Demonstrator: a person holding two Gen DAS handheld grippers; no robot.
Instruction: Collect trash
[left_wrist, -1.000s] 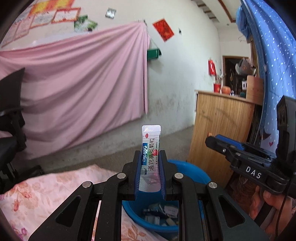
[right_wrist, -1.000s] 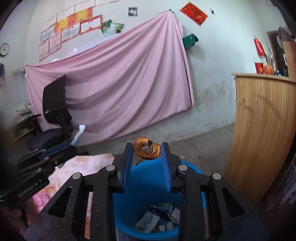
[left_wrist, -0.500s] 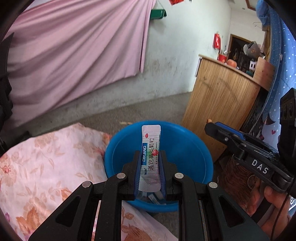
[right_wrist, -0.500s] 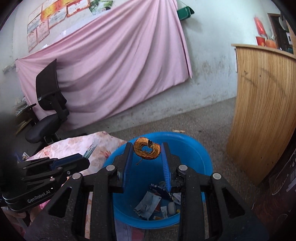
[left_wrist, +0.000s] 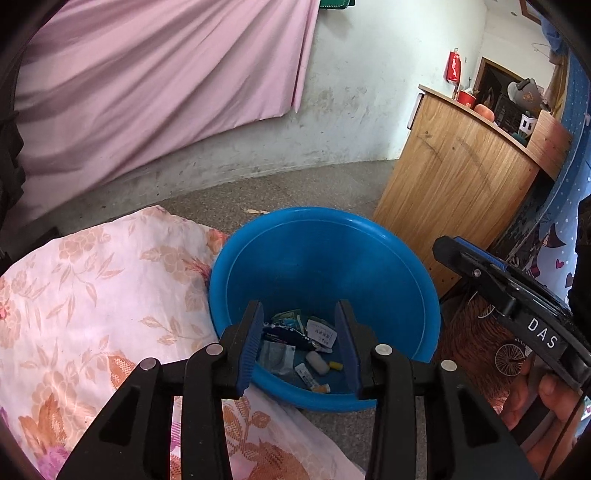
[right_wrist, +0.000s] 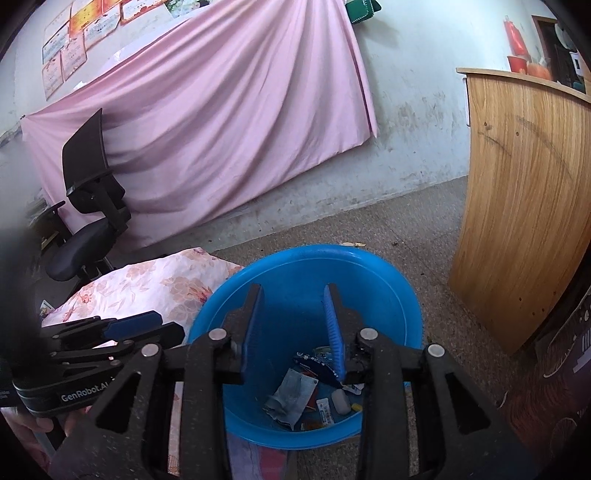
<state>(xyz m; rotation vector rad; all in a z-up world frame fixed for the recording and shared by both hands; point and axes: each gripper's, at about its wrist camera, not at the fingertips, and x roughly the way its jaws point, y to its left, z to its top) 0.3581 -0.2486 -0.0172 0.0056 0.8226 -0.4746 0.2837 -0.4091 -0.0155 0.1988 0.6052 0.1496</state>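
both grippers are hanging with jaws spread and holding nothing, the left gripper (left_wrist: 299, 343) and right gripper (right_wrist: 293, 328) over the round blue plastic basin (left_wrist: 369, 258), where crumpled wrappers and packets (right_wrist: 295, 391) are lying at its bottom.

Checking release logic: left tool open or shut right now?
Open. In the left wrist view the left tool has its jaws spread wide with nothing between them; through the gap you see trash at the bottom of the blue basin.

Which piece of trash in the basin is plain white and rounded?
The pebble-like white lump on the blue basin floor; the others are flat printed wrappers.
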